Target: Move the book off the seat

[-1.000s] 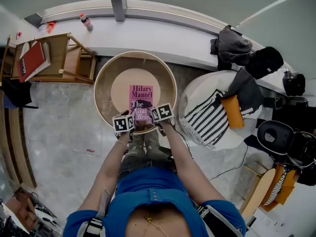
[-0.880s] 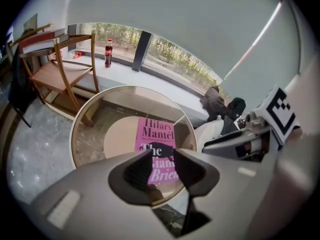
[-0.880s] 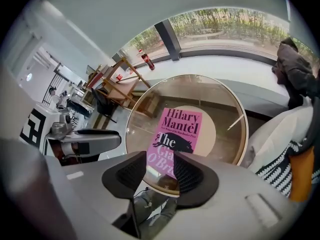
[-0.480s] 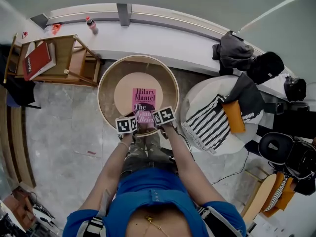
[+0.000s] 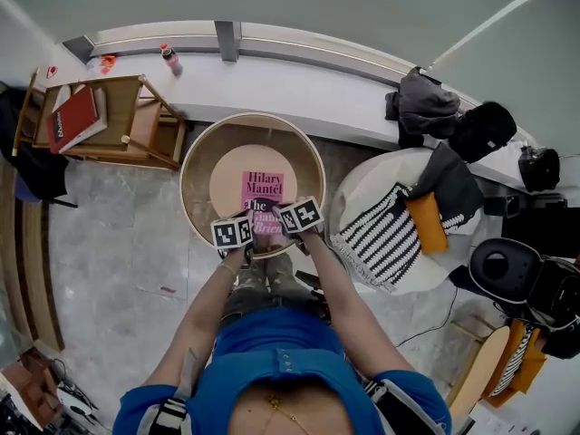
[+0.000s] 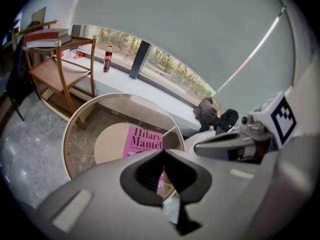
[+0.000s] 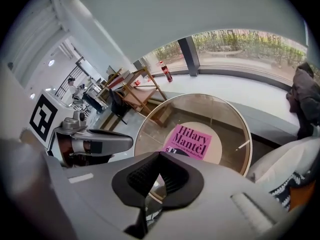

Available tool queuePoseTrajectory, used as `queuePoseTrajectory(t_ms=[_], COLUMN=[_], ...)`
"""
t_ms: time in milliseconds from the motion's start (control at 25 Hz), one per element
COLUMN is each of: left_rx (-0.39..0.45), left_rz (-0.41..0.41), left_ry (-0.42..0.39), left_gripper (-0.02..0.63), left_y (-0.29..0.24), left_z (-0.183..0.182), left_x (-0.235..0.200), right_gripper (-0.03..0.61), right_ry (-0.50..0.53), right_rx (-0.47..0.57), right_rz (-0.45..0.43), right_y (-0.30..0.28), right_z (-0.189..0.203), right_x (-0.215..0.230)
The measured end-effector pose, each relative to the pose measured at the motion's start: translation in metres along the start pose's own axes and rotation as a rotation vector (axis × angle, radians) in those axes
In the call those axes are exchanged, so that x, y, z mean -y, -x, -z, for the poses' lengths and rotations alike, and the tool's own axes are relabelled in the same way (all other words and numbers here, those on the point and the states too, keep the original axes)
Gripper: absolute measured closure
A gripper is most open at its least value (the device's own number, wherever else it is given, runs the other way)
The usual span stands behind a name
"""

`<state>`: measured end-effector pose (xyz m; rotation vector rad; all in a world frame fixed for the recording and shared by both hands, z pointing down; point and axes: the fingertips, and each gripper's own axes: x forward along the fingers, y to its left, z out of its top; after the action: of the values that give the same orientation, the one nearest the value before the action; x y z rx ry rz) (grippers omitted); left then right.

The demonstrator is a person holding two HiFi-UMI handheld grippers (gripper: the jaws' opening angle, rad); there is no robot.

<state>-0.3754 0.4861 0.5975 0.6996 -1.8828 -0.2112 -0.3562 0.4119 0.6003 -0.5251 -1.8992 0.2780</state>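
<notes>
A pink book (image 5: 263, 191) with "Hilary Mantel" on its cover lies on the round beige seat (image 5: 227, 175) inside a wood-rimmed ring (image 5: 188, 175). My left gripper (image 5: 243, 219) is at the book's near left corner and my right gripper (image 5: 283, 214) at its near right corner. Both are shut on the book's near edge. In the left gripper view the book (image 6: 145, 140) runs under the closed left gripper (image 6: 162, 154), and a pink strip shows between the jaws. In the right gripper view the book (image 7: 192, 140) lies beyond the closed right gripper (image 7: 159, 156).
A wooden shelf unit (image 5: 136, 120) with a red book (image 5: 72, 118) stands at the far left. A cola bottle (image 5: 169, 59) is on the white window ledge (image 5: 299, 80). A white chair with a striped throw (image 5: 381, 225) and an orange cushion (image 5: 426, 220) is close on the right.
Both grippers have gone from open to shut at the book's near edge. The view has shifted slightly; the book stays on the seat.
</notes>
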Motion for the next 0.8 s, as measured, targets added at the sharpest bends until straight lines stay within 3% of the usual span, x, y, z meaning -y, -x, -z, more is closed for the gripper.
queuePoseTrajectory(t_ms=[400,800], left_rx=[0.129,0.319], left_rz=[0.077,0.126], left_ry=[-0.201,-0.205], left_gripper=[0.612,0.612], left_y=[0.041,0.106], left_z=[-0.047,-0.085], left_x=[0.049,0.088], right_gripper=[0.578,0.58], right_ry=[0.09,0.189], right_rx=[0.193,0.336], right_rz=[-0.146,-0.234], right_y=[0.049,0.111], right_z=[-0.053,-0.084], right_x=[-0.033,-0.083])
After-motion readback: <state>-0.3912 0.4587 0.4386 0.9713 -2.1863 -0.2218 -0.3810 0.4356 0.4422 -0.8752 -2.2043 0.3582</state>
